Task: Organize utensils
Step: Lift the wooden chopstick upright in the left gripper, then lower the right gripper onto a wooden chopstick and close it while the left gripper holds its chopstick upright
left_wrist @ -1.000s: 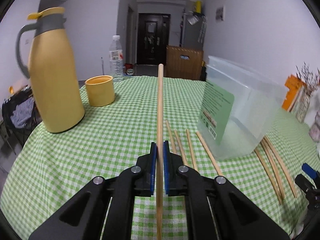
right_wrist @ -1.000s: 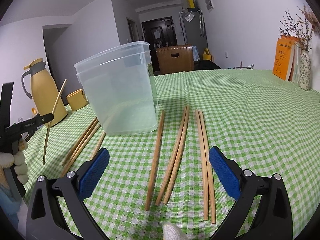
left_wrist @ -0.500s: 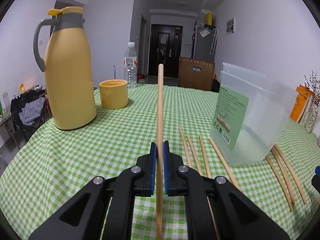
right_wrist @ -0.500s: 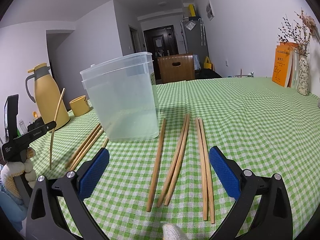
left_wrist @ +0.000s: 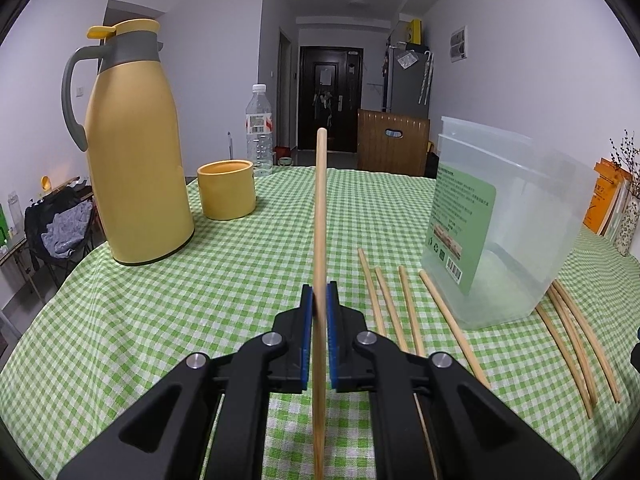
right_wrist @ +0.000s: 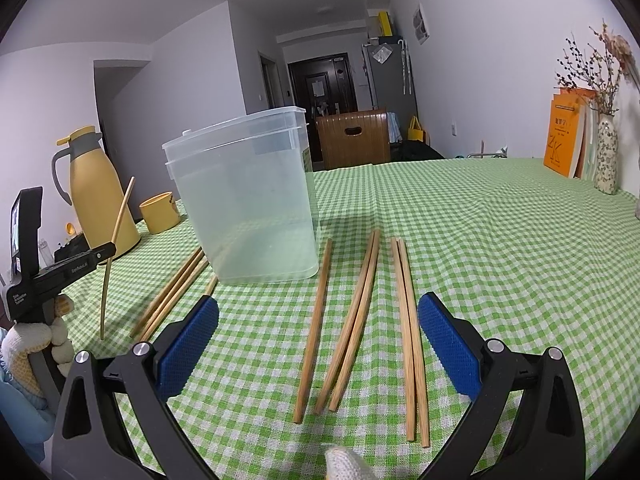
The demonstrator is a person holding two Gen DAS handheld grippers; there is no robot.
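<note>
Pinching one chopstick [left_wrist: 320, 216] upright between blue pads, the left claw [left_wrist: 319, 312] hangs above the checked surface [left_wrist: 248, 264], with the clear plastic container [left_wrist: 516, 216] ahead and to its right, its open top well above the surface. The stick's long axis stands near vertical, its tip about level with that rim. The right claw [right_wrist: 318, 344] is spread wide, empty, over loose chopsticks [right_wrist: 408, 320] lying lengthwise just before it, nearer than the left.
</note>
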